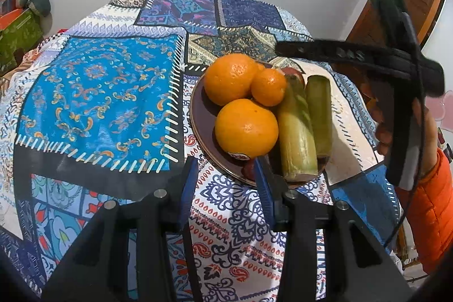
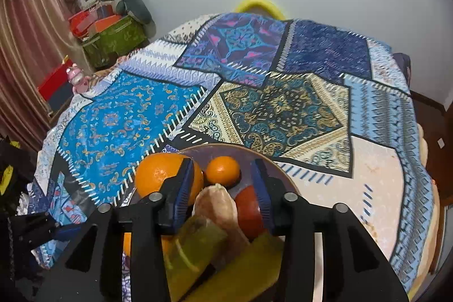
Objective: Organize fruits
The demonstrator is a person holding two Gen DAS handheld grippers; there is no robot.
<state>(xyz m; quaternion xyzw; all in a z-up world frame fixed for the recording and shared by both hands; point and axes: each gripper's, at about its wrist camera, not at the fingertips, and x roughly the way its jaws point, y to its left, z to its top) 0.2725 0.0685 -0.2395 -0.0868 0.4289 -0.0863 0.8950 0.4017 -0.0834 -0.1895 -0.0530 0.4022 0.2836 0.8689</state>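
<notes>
Gathering the fruit on one dark plate (image 1: pixel 198 115) keeps it together on the patterned desk (image 1: pixel 96 92). I hold the left gripper (image 1: pixel 226 174) at the plate's near rim, jaws released and empty, the nearest orange (image 1: pixel 246 129) just beyond them. My right gripper (image 2: pixel 223 188) hangs over the cane pieces (image 2: pixel 198 242), its jaws apart, clasping nothing, a small orange (image 2: pixel 223 170) ahead.

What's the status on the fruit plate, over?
Left gripper open, empty, at plate rim. Right gripper open over sugarcane pieces. Three oranges plated. Nothing in the way.
</notes>
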